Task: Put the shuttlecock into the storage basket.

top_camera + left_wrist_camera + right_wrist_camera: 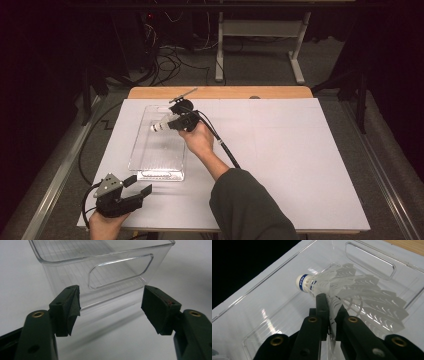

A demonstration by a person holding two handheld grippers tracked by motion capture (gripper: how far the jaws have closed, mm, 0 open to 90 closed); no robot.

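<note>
My right tool [329, 312] is clamped on the skirt of the shuttlecock [342, 287], held over the clear bin [150, 150]; its far feathers blur, and I think nothing touches the floor of the bin. My left tool [111, 307] gapes, unladen, just before the bin's handle wall on the tabletop [300, 165].

My right gripper's [329, 312] jaws cover part of the shuttlecock's [352, 290] skirt. My left gripper view cuts off the bin's [105, 277] far end.
</note>
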